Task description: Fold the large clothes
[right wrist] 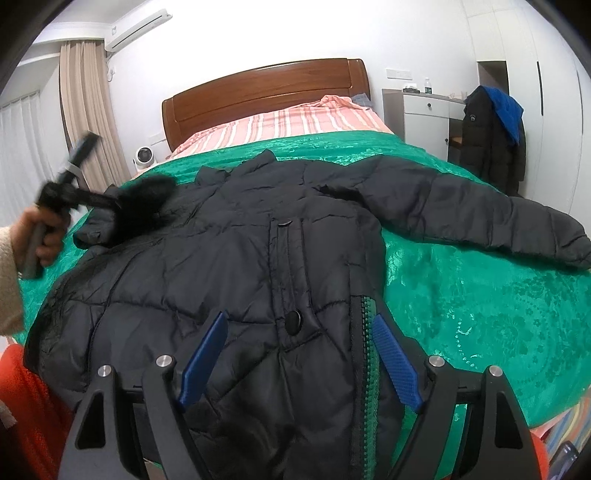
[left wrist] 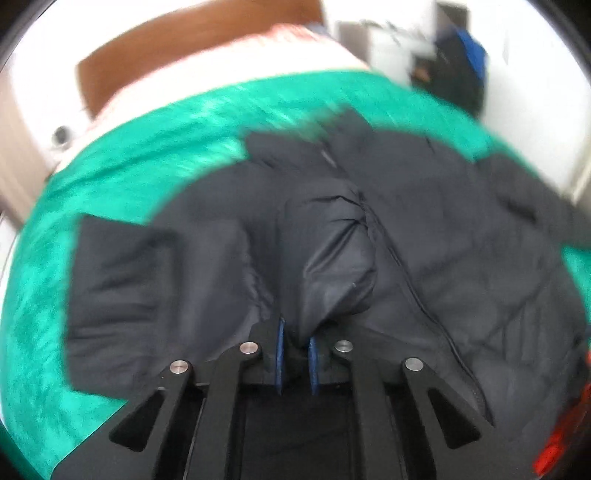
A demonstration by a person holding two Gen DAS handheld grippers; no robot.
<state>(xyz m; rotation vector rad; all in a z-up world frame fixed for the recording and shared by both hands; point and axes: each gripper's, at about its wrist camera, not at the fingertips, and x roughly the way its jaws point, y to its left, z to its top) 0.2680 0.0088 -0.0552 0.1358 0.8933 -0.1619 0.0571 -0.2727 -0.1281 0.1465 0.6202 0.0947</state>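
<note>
Two grippers: left gripper [left wrist: 295,354] jaws pinch the jacket [right wrist: 258,258] sleeve; right gripper [right wrist: 299,354] jaws gape over its hem.

I'm in a home bedroom: a bed [right wrist: 480,314] with a wooden headboard [right wrist: 266,88] and striped sheet [right wrist: 280,125] fills the room. A curtain [right wrist: 88,107] hangs under a wall air conditioner [right wrist: 136,27], and a white cabinet [right wrist: 424,118] stands beside the bed.

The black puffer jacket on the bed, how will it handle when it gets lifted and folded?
The black puffer jacket is probably floppy: its sleeve bunches limply in the left claw. The quilted padding suggests it is light but springy, so folds may puff open. Its shiny shell could slide on the green bedspread.
</note>
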